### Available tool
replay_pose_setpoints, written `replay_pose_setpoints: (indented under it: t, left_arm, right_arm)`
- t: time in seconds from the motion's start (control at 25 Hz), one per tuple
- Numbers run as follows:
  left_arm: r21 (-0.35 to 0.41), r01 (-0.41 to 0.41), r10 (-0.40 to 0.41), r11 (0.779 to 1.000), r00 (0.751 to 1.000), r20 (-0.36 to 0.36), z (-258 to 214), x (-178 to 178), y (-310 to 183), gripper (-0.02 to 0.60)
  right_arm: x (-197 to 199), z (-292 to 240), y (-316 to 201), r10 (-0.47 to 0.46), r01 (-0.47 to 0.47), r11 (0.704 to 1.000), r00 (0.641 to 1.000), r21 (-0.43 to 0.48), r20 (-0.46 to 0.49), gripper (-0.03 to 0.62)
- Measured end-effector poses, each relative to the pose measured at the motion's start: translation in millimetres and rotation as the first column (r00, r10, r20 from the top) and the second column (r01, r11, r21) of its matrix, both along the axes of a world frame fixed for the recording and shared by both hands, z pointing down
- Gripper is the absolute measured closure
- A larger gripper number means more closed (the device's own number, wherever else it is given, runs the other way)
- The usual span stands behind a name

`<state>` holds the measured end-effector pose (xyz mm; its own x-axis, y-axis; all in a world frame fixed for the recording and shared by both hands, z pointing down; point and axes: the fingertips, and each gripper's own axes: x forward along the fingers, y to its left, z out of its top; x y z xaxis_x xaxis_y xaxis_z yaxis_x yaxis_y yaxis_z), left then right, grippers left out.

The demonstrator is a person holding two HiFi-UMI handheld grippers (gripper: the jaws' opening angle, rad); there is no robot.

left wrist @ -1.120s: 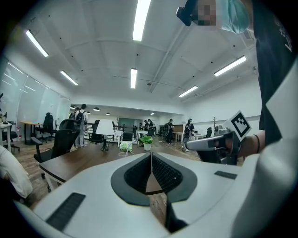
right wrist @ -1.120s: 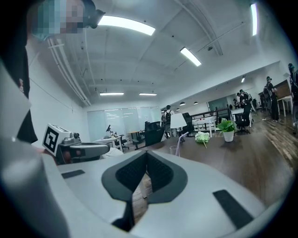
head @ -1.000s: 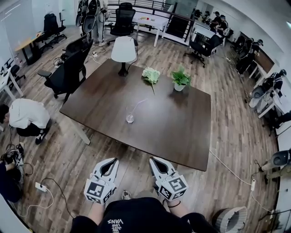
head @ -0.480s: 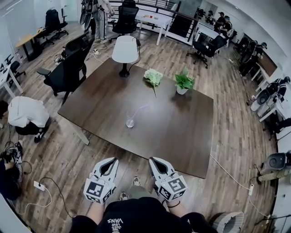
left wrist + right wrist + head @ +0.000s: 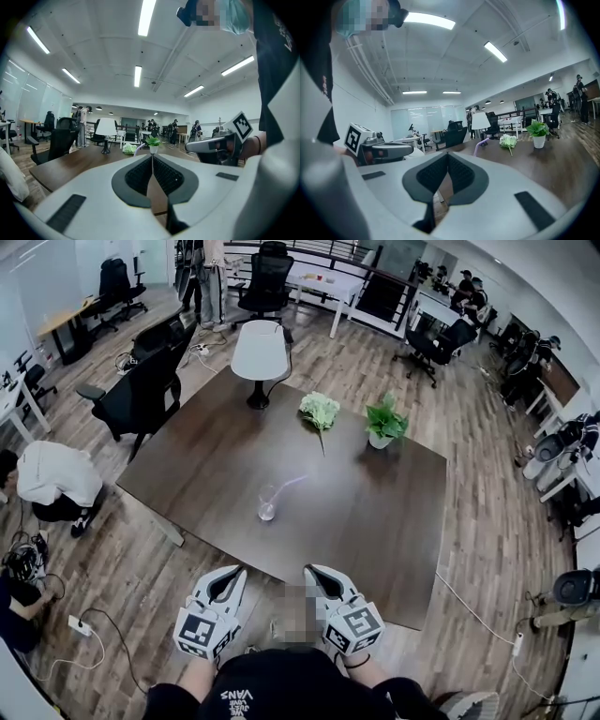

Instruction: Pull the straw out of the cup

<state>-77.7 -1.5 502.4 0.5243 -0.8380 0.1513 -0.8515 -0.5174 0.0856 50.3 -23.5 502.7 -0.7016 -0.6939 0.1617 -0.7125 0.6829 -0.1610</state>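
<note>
A clear cup (image 5: pixel 267 503) stands near the middle of the dark wooden table (image 5: pixel 375 531), with a lavender straw (image 5: pixel 289 485) leaning out of it to the right. Both grippers hover off the table's near edge, well short of the cup. My left gripper (image 5: pixel 234 571) is shut with nothing in it, and so is my right gripper (image 5: pixel 313 570). In the left gripper view the shut left gripper (image 5: pixel 151 155) points at the straw (image 5: pixel 137 149) far ahead. In the right gripper view the right gripper (image 5: pixel 447 154) is shut too, with the straw (image 5: pixel 480 145) beyond it.
A white lamp (image 5: pixel 259 352), a white flower bunch (image 5: pixel 319 411) and a potted green plant (image 5: pixel 383 421) stand at the table's far side. A black office chair (image 5: pixel 141 390) sits at its left. A person in white crouches on the floor at left (image 5: pixel 52 479).
The table and cup have drawn closer and lower in the head view. Both grippers have travelled toward the table's near edge, still shut.
</note>
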Motion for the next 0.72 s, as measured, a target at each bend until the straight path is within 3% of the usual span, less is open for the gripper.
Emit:
replay_pose_setpoints:
  t: [0.72]
  left_arm:
    - [0.020, 0.074, -0.075, 0.997, 0.997, 0.023, -4, 21, -66, 0.563]
  right_arm:
    - [22, 1, -73, -0.076, 0.076, 0.997, 0.997, 0.000, 0.011, 0.576]
